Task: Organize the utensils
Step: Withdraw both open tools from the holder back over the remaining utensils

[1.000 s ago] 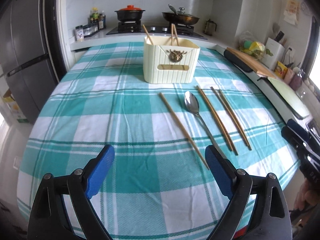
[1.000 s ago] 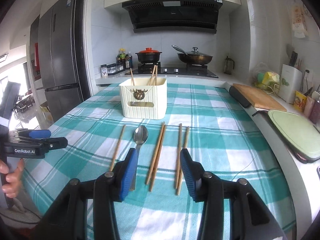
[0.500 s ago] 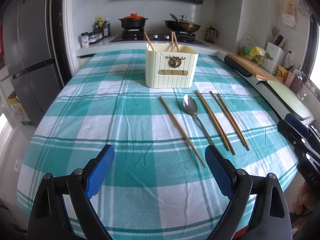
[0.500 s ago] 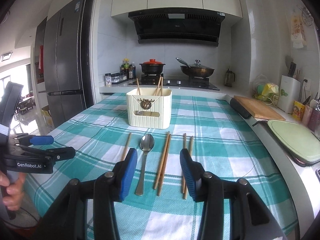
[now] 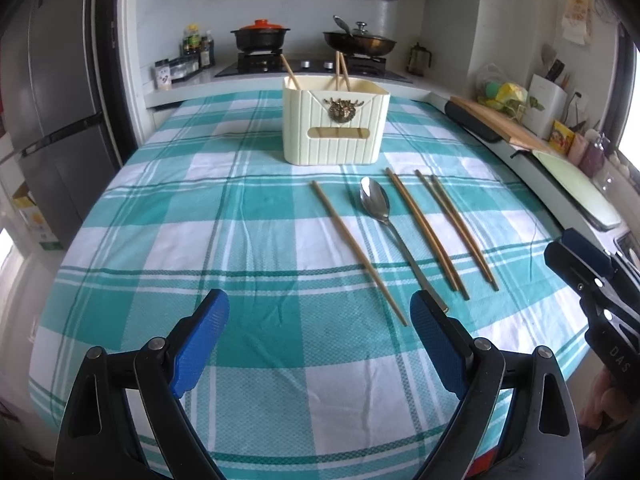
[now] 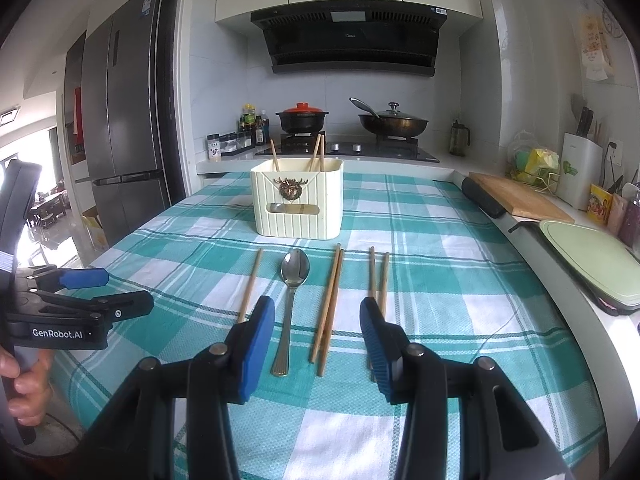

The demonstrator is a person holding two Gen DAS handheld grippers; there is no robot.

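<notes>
Two grippers hover over the near edge of the checked teal tablecloth (image 6: pixel 420 240), both empty; the left gripper (image 5: pixel 320 330) has its blue pads spread wide over bare cloth, nothing between them; the right gripper (image 6: pixel 317 334) is parted too, jaws gaping above the utensil ends without touching any. Just beyond lies the row, all pointing toward the holder: a single chopstick (image 6: pixel 250 284) at the left; the steel spoon (image 6: pixel 291 300) beside it, bowl up; a touching pair of chopsticks (image 6: pixel 329 300); another pair (image 6: pixel 378 276) at the right, slightly apart. Past the row stands the cream utensil holder (image 6: pixel 298 204) with a brass stag emblem, three chopsticks (image 6: pixel 316 154) leaning inside; farthest back, the stove carries a red-lidded pot (image 6: pixel 302 116) and a lidded wok (image 6: pixel 394 122).
</notes>
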